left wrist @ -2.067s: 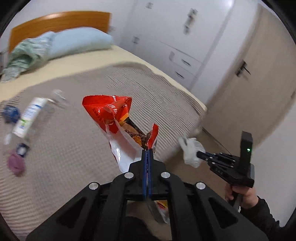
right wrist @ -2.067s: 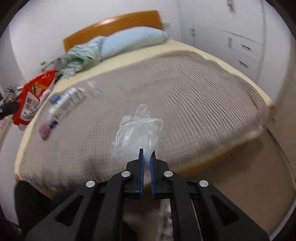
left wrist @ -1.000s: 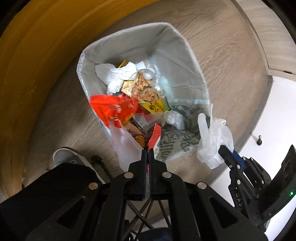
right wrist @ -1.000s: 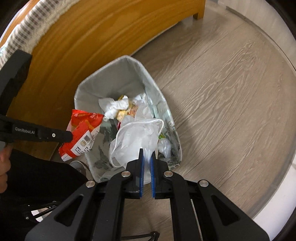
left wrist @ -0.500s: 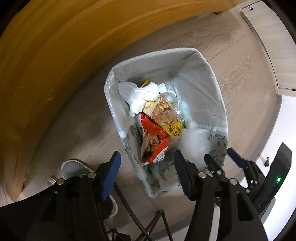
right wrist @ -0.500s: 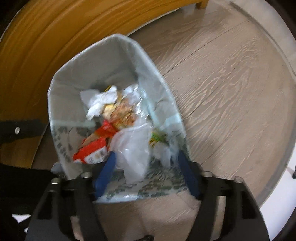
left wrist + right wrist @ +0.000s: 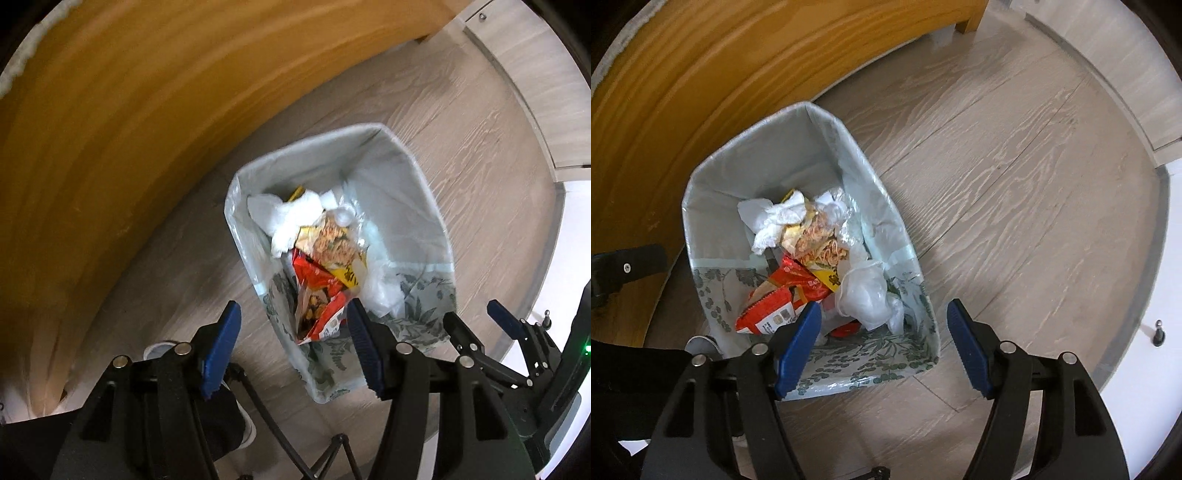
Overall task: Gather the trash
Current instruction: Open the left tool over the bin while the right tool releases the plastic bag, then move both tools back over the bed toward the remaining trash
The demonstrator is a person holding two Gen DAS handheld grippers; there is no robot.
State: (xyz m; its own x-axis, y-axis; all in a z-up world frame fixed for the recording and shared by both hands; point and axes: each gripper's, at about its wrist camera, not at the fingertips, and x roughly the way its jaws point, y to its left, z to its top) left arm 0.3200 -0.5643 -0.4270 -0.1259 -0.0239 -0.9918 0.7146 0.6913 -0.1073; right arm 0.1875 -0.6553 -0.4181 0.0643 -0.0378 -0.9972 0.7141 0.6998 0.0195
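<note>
Looking down from both cameras, you can see the trash bin (image 7: 812, 147) on the wood floor (image 7: 1015, 166), close beside the wooden bed frame (image 7: 683, 74).

The left gripper (image 7: 291, 350) has its jaws wide apart and nothing is between them. Its jaws have just been opening. The right gripper (image 7: 882, 343) is wide too, and it is empty. Its jaws have just been opening as well.

The red snack bag (image 7: 775, 299) now lies inside the bin, on top of the other trash, near the front wall. The clear plastic bag (image 7: 868, 291) lies right beside it, touching it. Under them are white tissues (image 7: 772, 221) and a noodle wrapper (image 7: 820, 240).

So this part of the job looks done: two pieces of trash are in the bin, and both claws are free. I think the drop worked, since nothing hangs over the rim.

What is left cannot be told from here. Only the bin and the floor show, and no trash lies on the floor that can be seen. If more trash waits somewhere else in the room, the person would need to go and get it next.
</note>
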